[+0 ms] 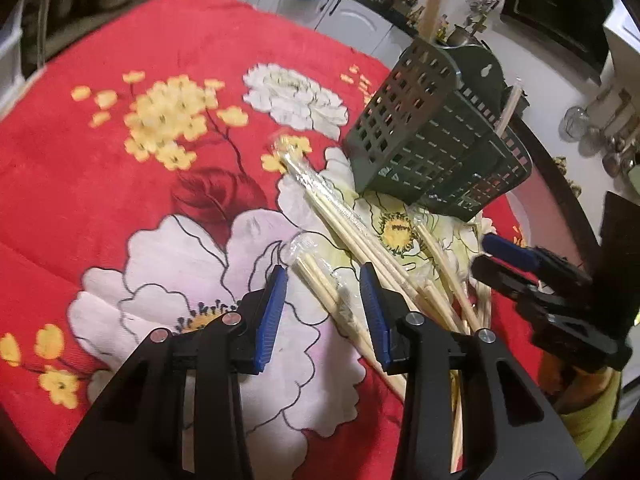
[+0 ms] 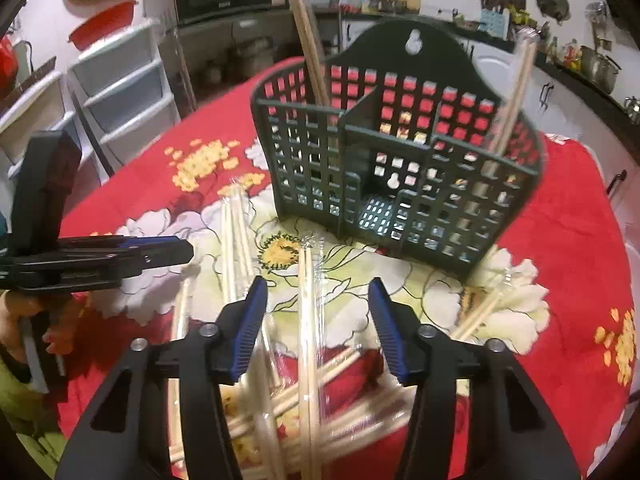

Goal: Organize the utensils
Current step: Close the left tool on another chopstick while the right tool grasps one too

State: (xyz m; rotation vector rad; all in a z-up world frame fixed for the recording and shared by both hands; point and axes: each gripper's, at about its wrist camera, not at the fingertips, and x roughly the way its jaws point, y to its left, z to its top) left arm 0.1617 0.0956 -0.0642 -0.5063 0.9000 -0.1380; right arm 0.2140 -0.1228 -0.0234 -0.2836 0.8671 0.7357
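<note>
A dark green slotted utensil basket (image 1: pixel 432 132) (image 2: pixel 360 148) stands upright on the red floral tablecloth (image 1: pixel 80 160). Wrapped wooden chopstick pairs stick up from its left compartment (image 2: pixel 308 40) and its right compartment (image 2: pixel 516 92). Several more wrapped chopstick pairs (image 1: pixel 348 220) (image 2: pixel 308 320) lie criss-crossed in front of it. My left gripper (image 1: pixel 323 276) (image 2: pixel 184 251) is open, with one pair (image 1: pixel 320 292) lying between its blue pads untouched. My right gripper (image 2: pixel 318 284) (image 1: pixel 482 253) is also open, straddling another pair (image 2: pixel 308 280) without pressing on it.
The table's rounded edge (image 1: pixel 552 168) runs just behind the basket. Grey plastic drawers (image 2: pixel 120 80) stand to the left beyond the table, and a kitchen counter (image 2: pixel 580 60) lies behind. A person's hand (image 2: pixel 24 312) holds the left gripper.
</note>
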